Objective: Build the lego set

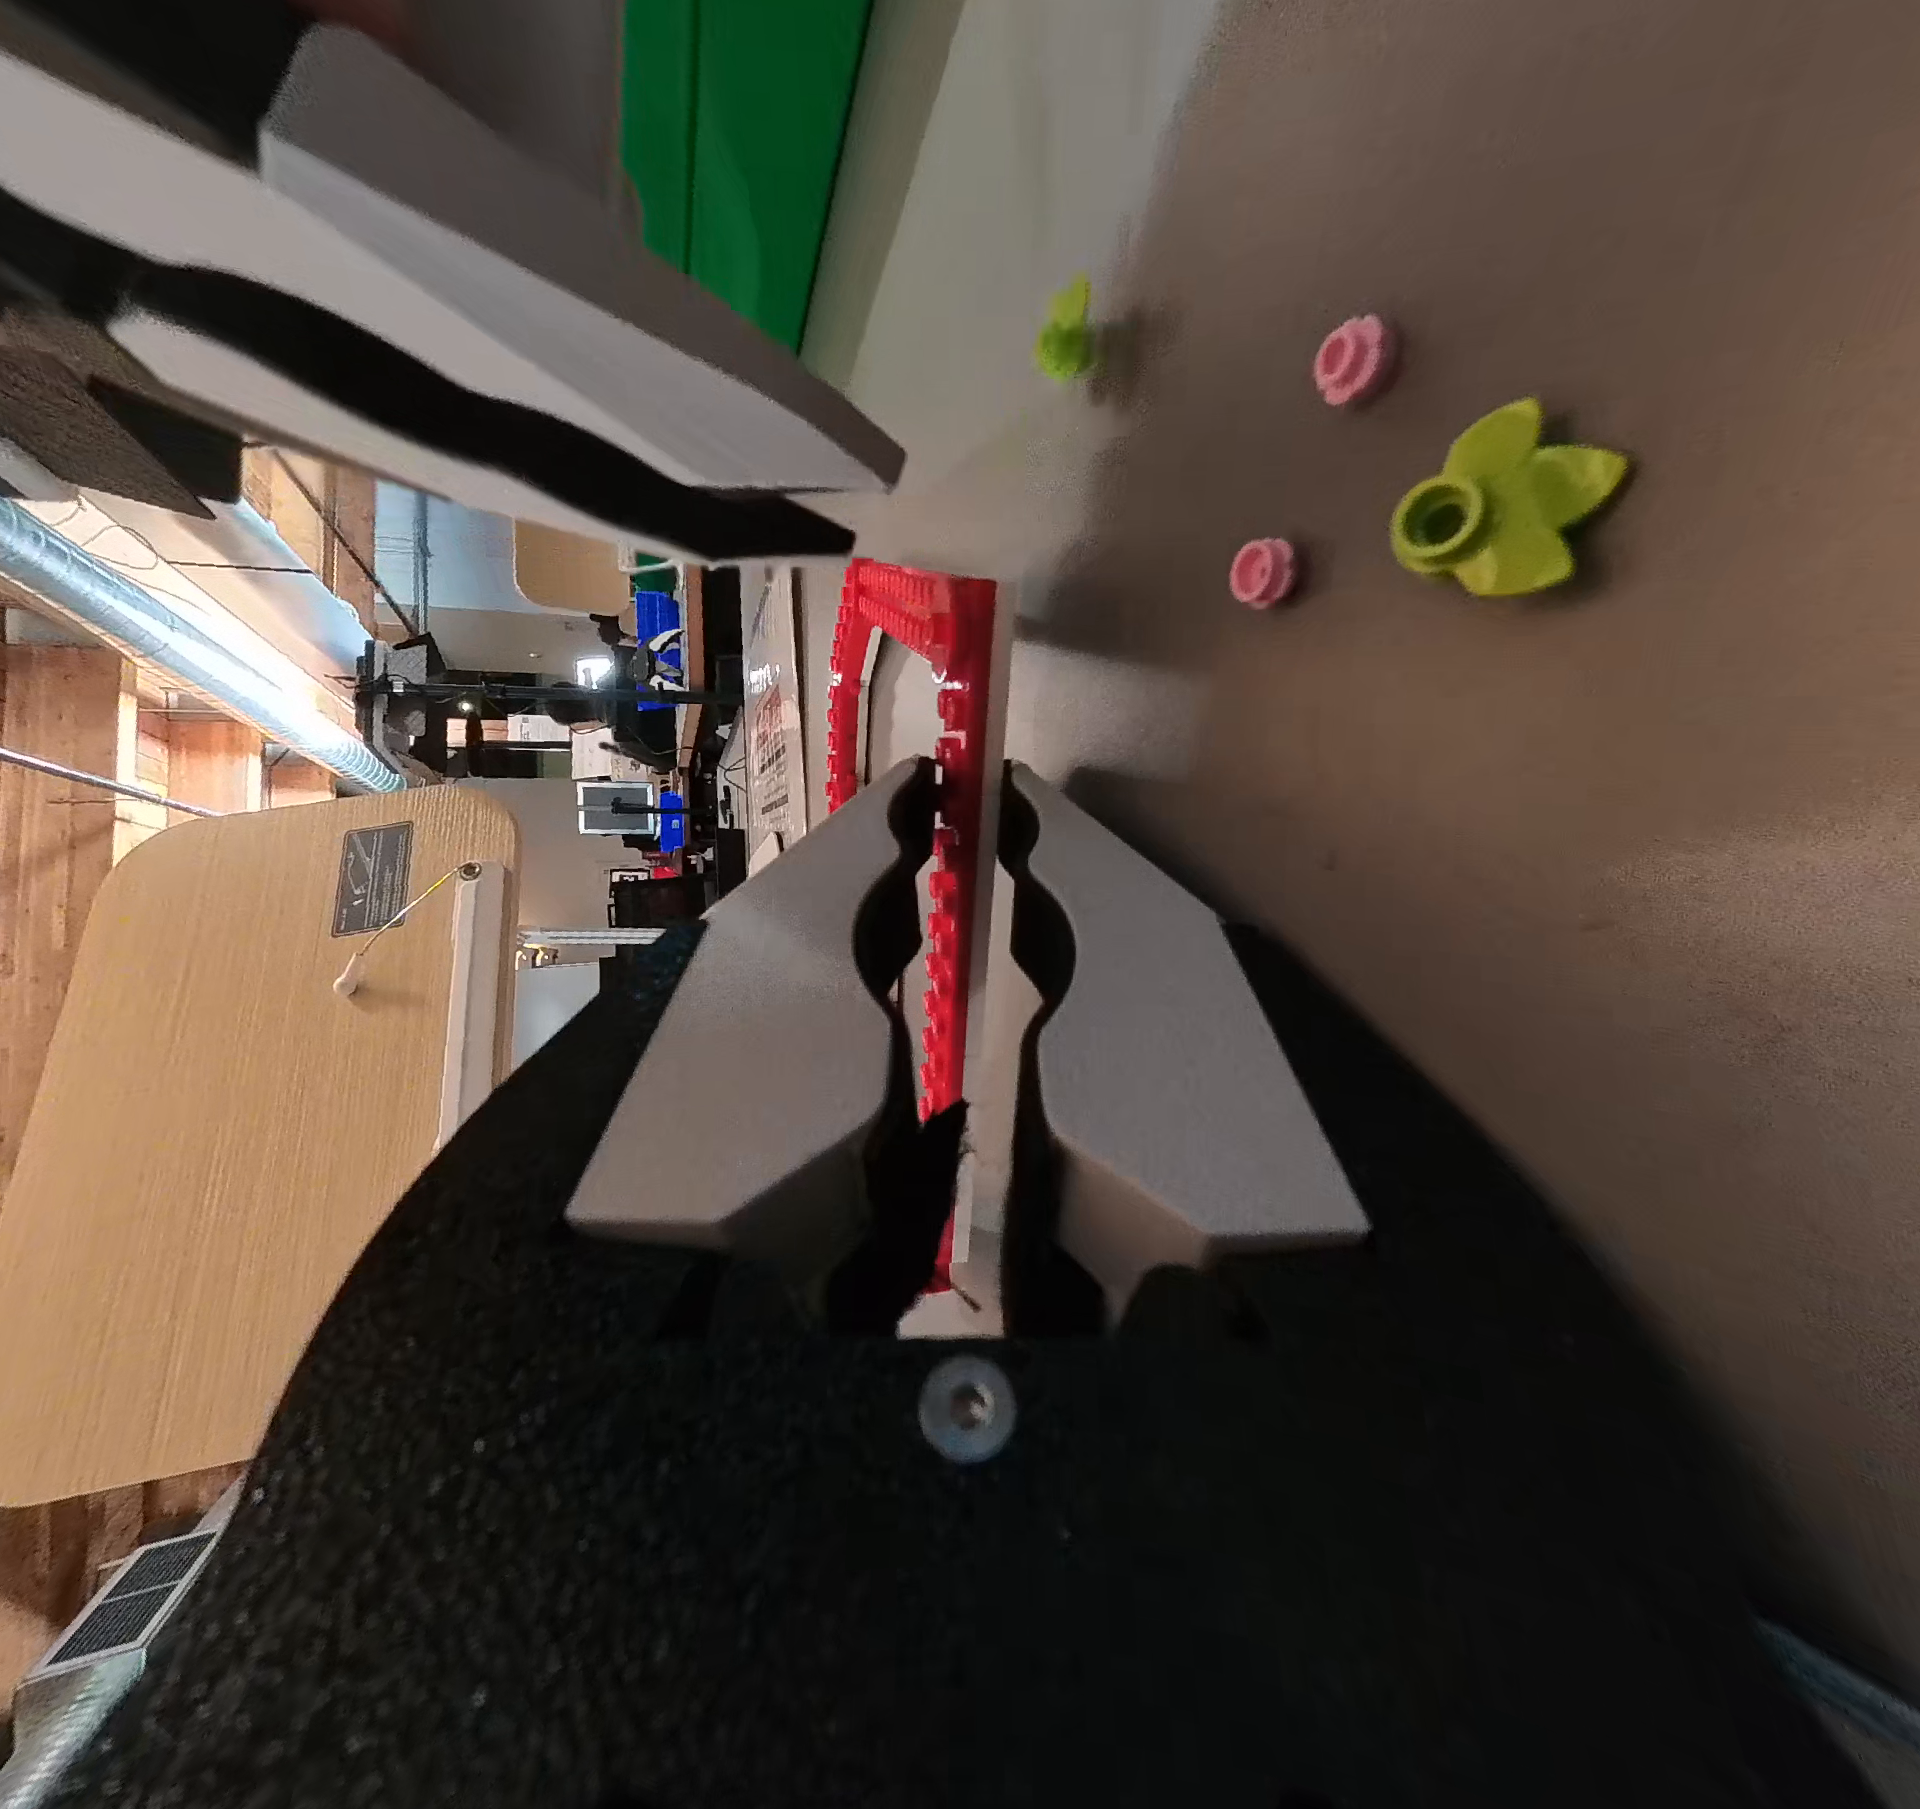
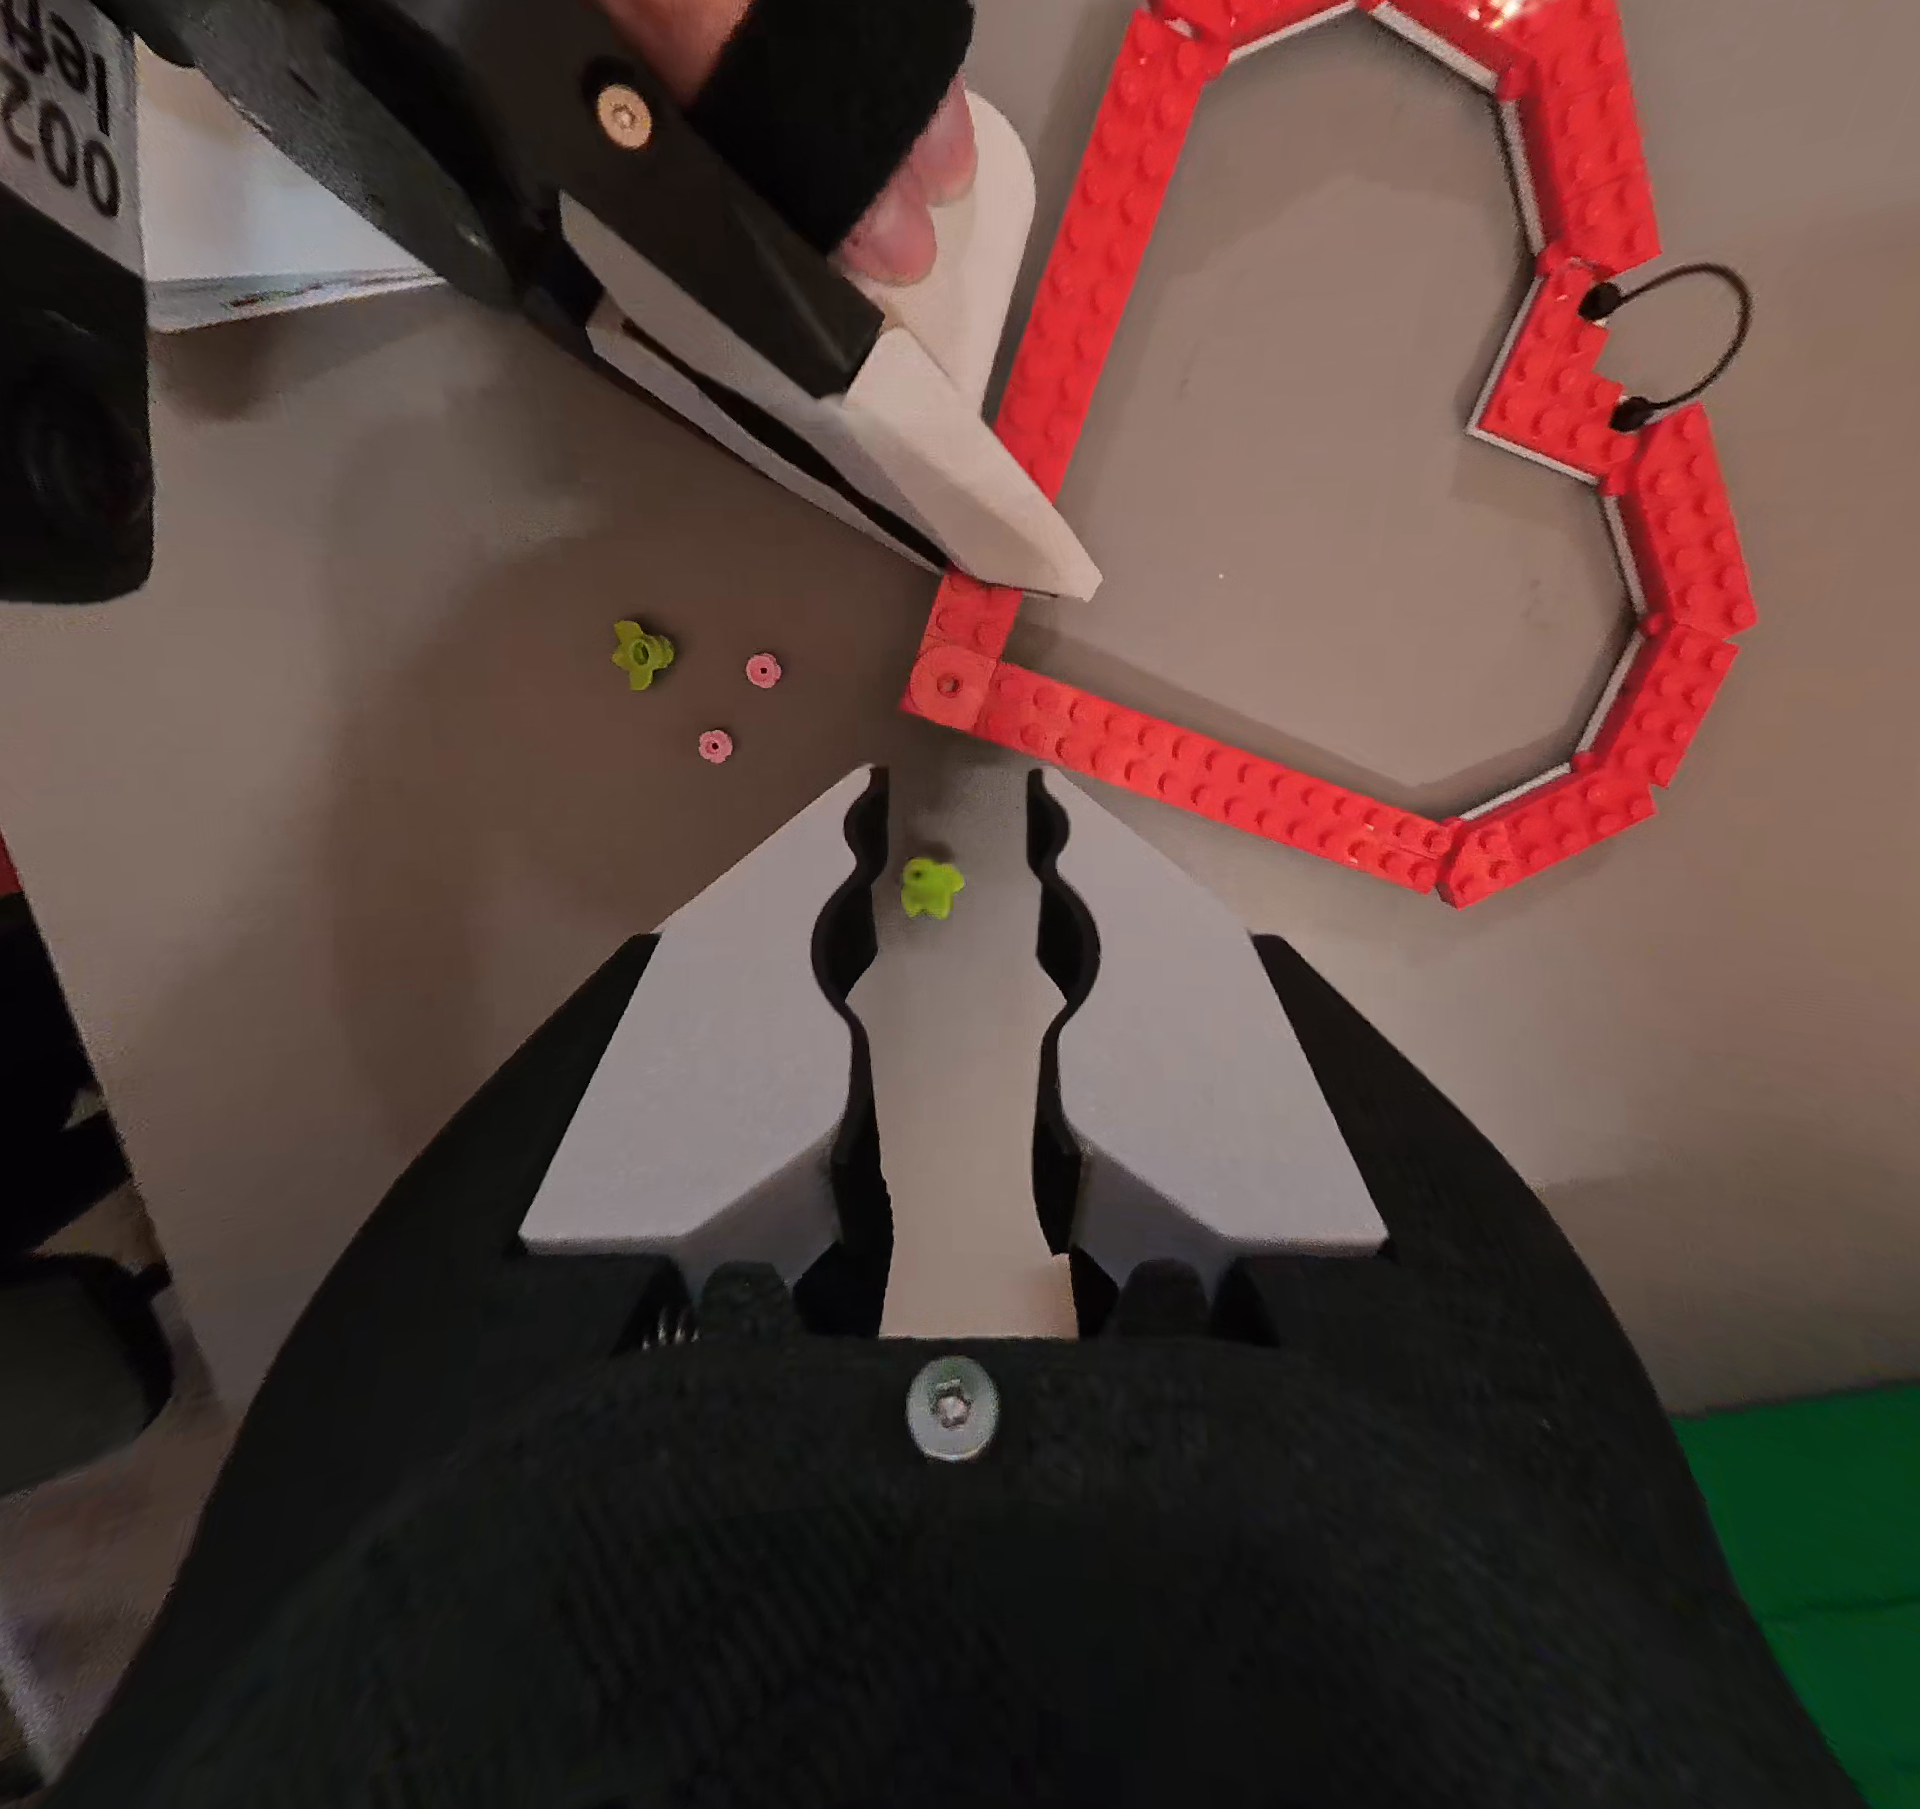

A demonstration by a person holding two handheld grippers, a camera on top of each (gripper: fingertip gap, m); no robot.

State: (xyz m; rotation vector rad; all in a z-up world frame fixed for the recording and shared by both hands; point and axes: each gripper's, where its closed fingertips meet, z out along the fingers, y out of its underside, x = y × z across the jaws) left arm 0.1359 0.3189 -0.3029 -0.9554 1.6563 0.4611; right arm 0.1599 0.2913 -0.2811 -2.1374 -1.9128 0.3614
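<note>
A red brick heart frame (image 2: pixel 1081 325) with a white under-layer lies on the grey table (image 2: pixel 1351 512). My left gripper (image 1: pixel 966 772) is shut on one straight side of the frame (image 1: pixel 951 886); the right wrist view shows it (image 2: pixel 1039 580) clamped near the heart's lower left corner. My right gripper (image 2: pixel 956 777) is open above the table, and a small lime leaf piece (image 2: pixel 930 886) lies between its fingers without touching them. The right gripper also shows in the left wrist view (image 1: pixel 873 512).
A second lime leaf piece (image 2: pixel 642 655) and two pink round flower pieces (image 2: pixel 764 668) (image 2: pixel 715 744) lie left of the heart's corner. A black cord loop (image 2: pixel 1704 325) sits on the heart's right side. White paper (image 2: pixel 260 253) lies far left, a green surface (image 2: pixel 1818 1551) at the near right. My right fingertips sit around 5 cm from my left ones.
</note>
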